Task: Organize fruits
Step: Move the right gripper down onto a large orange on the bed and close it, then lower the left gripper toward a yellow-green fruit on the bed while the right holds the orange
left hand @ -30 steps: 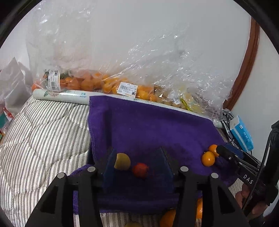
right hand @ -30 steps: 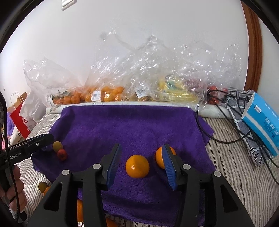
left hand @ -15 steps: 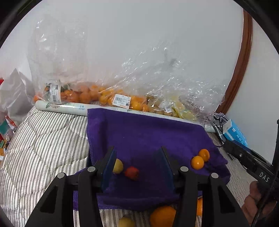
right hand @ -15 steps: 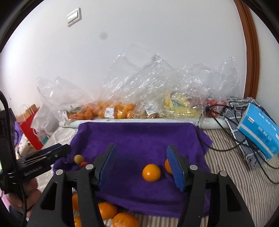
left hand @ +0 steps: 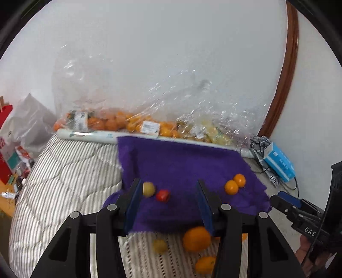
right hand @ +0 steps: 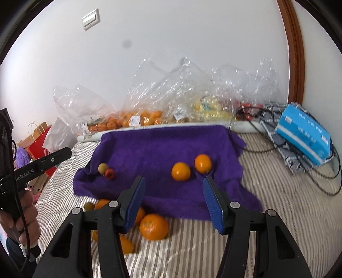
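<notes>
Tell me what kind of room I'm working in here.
Most likely a bedroom at home: the fruit sits on a purple towel spread over a striped quilted mattress against a white wall with a light switch, and shopping bags stand beside it.

a bedroom in a home: a quilted mattress cover with thin grey and white stripes [right hand: 267, 192] fills the floor of both views, against a plain white wall [right hand: 171, 42] with a white wall switch [right hand: 91, 18], a curved brown wooden door frame [right hand: 292, 53] and a red paper shopping bag [right hand: 39, 145].
</notes>
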